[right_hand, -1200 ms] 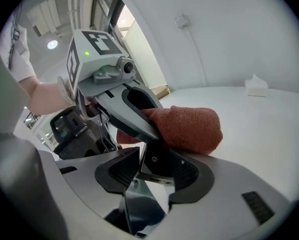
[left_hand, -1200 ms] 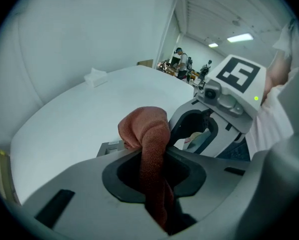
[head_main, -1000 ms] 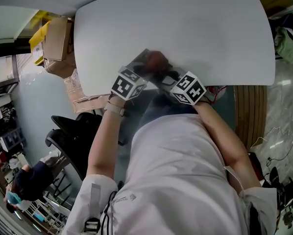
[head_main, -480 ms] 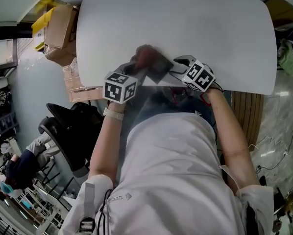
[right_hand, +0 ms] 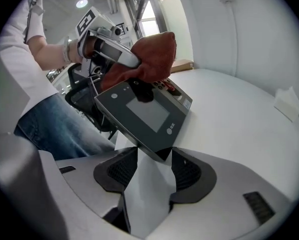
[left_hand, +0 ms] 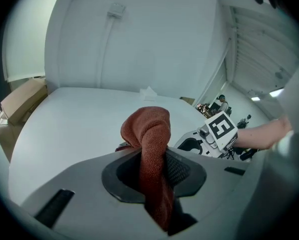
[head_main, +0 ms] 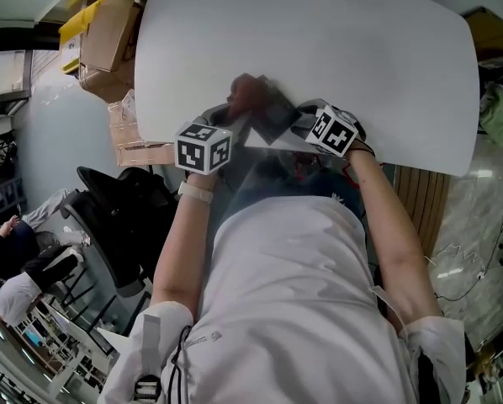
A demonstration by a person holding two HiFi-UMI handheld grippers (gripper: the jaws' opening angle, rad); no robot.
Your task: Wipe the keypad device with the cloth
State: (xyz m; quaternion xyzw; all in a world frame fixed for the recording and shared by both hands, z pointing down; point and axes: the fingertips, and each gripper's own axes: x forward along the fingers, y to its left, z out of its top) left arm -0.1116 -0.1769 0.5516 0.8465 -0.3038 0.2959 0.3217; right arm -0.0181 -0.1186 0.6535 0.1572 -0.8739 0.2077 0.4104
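Clamps cloth (left_hand: 152,134) in left gripper (left_hand: 154,170), on device's (right_hand: 144,114) 12 o'clock end. Grasps device's corner in right gripper (right_hand: 152,173).

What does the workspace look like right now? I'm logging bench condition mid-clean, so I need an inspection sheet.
Surface: white table.
Job's things: keypad device held tilted; red cloth pressed on its key end.
Clutter: tissue on the table; cardboard boxes beside it.
Grippers: left hand-held gripper shut on the cloth; right hand-held gripper shut on the device's corner.
Cables: wall cable.
Surroundings: office chair.
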